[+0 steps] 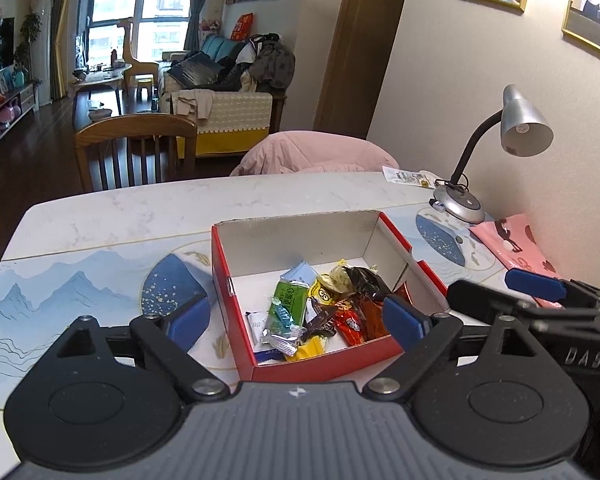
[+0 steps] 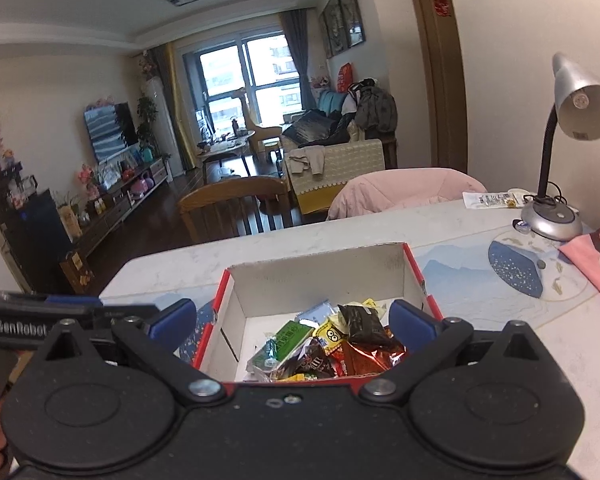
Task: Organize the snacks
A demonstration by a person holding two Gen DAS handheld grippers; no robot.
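A red cardboard box [image 1: 230,280] [image 2: 414,268] with a white inside stands on the marble table. Several wrapped snacks [image 1: 320,304] [image 2: 332,344] lie heaped in its near right corner: a green pack, a yellow one, dark and red-orange wrappers. My left gripper [image 1: 298,322] hovers over the box's near edge with its blue pads wide apart and nothing between them. My right gripper [image 2: 292,322] is open too, spread over the same heap and holding nothing. In the left wrist view the right gripper shows at the right edge [image 1: 536,284].
A silver desk lamp [image 1: 520,124] [image 2: 580,108] stands at the table's far right by the wall. A pink bag [image 1: 516,248] [image 2: 596,260] lies near it, and a small packet [image 1: 408,178] at the far edge. Chairs stand beyond the table, one draped in a pink coat [image 1: 312,152].
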